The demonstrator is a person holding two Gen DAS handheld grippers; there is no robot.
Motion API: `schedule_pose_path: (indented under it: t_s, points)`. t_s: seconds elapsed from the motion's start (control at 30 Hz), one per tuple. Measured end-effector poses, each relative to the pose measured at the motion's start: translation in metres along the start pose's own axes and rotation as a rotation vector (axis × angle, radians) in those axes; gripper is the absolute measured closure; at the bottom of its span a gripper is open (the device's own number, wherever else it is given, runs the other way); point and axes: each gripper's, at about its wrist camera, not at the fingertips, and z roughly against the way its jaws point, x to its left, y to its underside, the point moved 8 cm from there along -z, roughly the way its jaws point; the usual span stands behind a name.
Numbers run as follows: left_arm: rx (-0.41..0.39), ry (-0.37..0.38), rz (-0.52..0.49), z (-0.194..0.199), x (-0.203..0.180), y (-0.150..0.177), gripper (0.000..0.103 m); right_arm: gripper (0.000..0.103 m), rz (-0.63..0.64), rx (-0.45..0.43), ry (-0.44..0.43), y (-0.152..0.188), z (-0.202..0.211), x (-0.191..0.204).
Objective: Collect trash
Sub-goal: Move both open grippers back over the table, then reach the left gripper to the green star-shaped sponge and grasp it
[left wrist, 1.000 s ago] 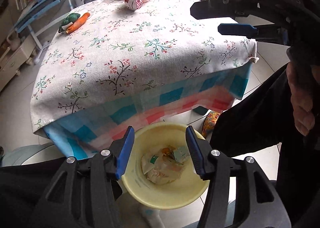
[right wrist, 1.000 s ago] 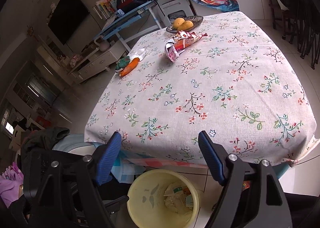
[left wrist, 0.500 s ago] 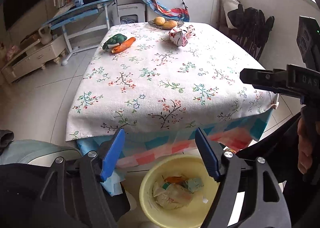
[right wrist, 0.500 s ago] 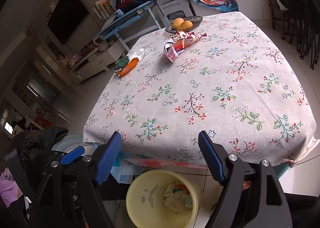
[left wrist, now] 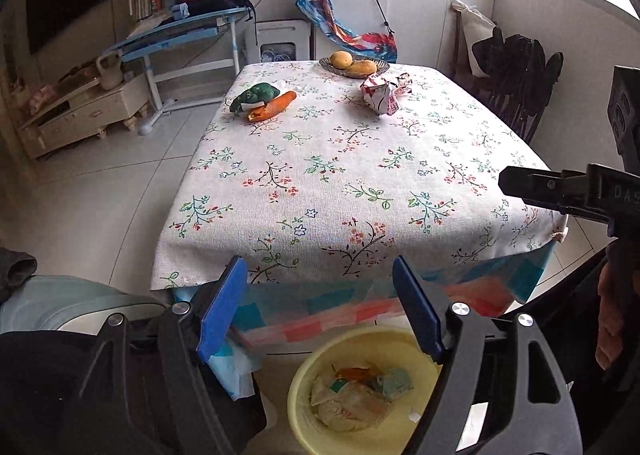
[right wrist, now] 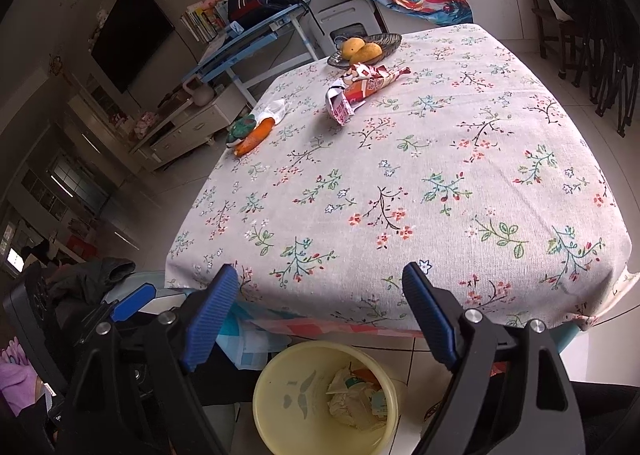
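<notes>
Both my grippers hang over the near edge of the table [left wrist: 360, 159], pointing down and fwd. My left gripper [left wrist: 320, 307] has its blue pads wide apart w/ nothing btwn them; no grip. My right gripper [right wrist: 320, 315] is opening its jaws right now, also w/ nothing btwn them.

Below both, on the floor just under the table's near edge, stands the yellow bin [left wrist: 360, 443] [right wrist: 280, 415]. Inside: crumpled paper/wrappers [left wrist: 352, 403] [right wrist: 352, 399] w/ an orange scrap and a greenish bit on top.

Trash still on the table: a crumpled red-and-white wrapper [left wrist: 380, 95] [right wrist: 360, 91], far side, just in front of the fruit dish [left wrist: 354, 65] [right wrist: 366, 47] w/ two yellow fruits. It's well apart from both grippers.

Also far side, toward the left: a toy carrot [left wrist: 274, 107] [right wrist: 256, 135] lying against a green plush veg [left wrist: 254, 95] [right wrist: 240, 127], touching. Whether those count as trash, can't tell.

The floral tablecloth [left wrist: 320, 215] covers the top; a checked blue/pink cloth [left wrist: 360, 307] hangs below it at the near edge. In the left view my right gripper's arm pokes in from the right side, my hand [left wrist: 610, 319] on its handle.
</notes>
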Motion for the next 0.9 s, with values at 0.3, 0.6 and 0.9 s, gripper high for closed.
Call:
schedule_pose_path:
  t_s: [0.3, 0.6, 0.9]
  points:
    - [-0.110, -0.042, -0.001, 0.031, 0.027, -0.037, 0.024, 0.022, 0.002, -0.024, 0.022, -0.012, -0.007, 0.010]
    - [-0.164, -0.035, 0.031, 0.045, 0.056, -0.073, 0.020, 0.019, 0.011, -0.028, 0.044, -0.039, -0.021, 0.014]
    - [-0.153, -0.054, 0.044, 0.023, 0.070, -0.087, 0.020, 0.016, 0.053, -0.079, 0.084, -0.098, -0.039, 0.002]
